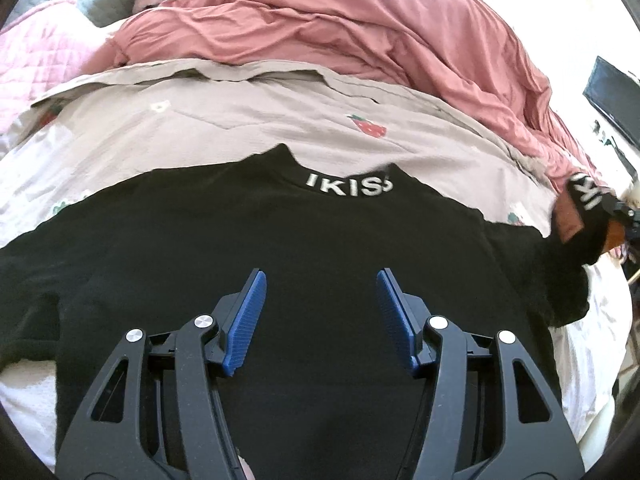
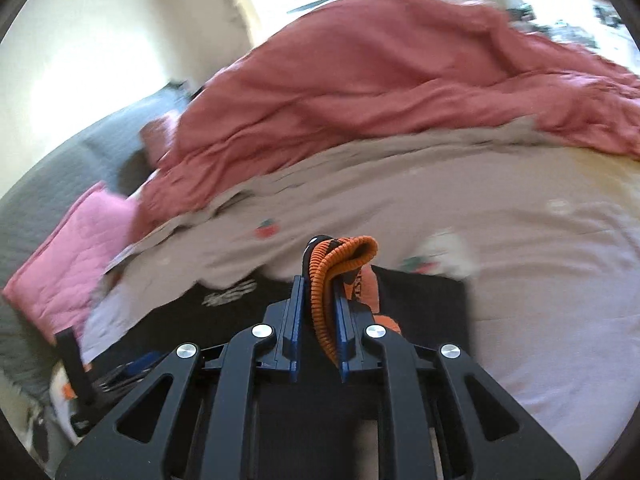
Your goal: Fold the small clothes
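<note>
A black sweater [image 1: 240, 232] lies flat on the bed, its collar lettered "IKISS" [image 1: 348, 184] at the far side. My left gripper [image 1: 321, 276] hovers over the sweater's middle, open, with only flat fabric beneath the blue pads [image 1: 246, 316]. At the right edge the sleeve is lifted, its lettered cuff [image 1: 584, 200] raised off the bed. In the blurred right wrist view my right gripper [image 2: 319, 284] is shut on that cuff [image 2: 352, 248], whose orange ribbed lining bulges above the pads. The sweater's body [image 2: 420, 300] lies below it.
A rumpled dusty-red duvet [image 1: 320, 20] is heaped across the far side. The beige strawberry-print sheet [image 1: 240, 120] lies between it and the sweater. A pink quilted pillow [image 1: 32, 60] sits at far left, and a dark screen [image 1: 616, 96] stands off the bed's right side.
</note>
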A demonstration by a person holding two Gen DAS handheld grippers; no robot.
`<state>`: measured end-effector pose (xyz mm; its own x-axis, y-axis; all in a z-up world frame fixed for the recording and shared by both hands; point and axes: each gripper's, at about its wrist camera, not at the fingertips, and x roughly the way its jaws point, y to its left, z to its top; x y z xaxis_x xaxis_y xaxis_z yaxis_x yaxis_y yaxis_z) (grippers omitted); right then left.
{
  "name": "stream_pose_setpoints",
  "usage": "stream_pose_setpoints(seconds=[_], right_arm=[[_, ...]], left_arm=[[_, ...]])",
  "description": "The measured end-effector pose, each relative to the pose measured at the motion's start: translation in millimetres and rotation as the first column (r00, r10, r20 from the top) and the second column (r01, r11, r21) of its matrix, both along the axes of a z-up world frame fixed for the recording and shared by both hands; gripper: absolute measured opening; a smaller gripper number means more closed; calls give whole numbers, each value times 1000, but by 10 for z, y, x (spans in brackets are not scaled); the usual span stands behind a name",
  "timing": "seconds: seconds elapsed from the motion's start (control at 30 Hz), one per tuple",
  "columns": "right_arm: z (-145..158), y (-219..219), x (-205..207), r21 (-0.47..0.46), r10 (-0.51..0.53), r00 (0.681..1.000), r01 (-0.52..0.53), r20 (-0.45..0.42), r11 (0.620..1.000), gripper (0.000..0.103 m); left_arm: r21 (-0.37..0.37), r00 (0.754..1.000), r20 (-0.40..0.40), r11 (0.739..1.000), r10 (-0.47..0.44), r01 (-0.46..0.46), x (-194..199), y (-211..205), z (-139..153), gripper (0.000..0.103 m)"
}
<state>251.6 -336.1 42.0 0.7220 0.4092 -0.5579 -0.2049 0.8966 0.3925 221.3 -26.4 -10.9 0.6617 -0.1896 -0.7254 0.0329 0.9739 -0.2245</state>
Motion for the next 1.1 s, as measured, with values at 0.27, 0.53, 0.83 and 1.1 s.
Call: stream_pose_setpoints(seconds=[0.27,0.53,0.83,1.1], right_arm=[[-190,911,174,106,200,976,-191,-81,976,16],[-125,866,-19,-61,184,983,-185,-21,981,30],[-496,327,-156,-139,47,997,-54,-56,989,42],[-567,122,-227,-134,-14,998,6,-56,991,42]], left_arm=[[-25,999,9,998,53,-53,-8,252,49,49],[-70,999,-26,997,35,-37,21,297,-20,49],[-137,993,-114,990,9,-24,147,227,-295,39],[-170,998,-62,985,-23,12,157,123,-291,0]])
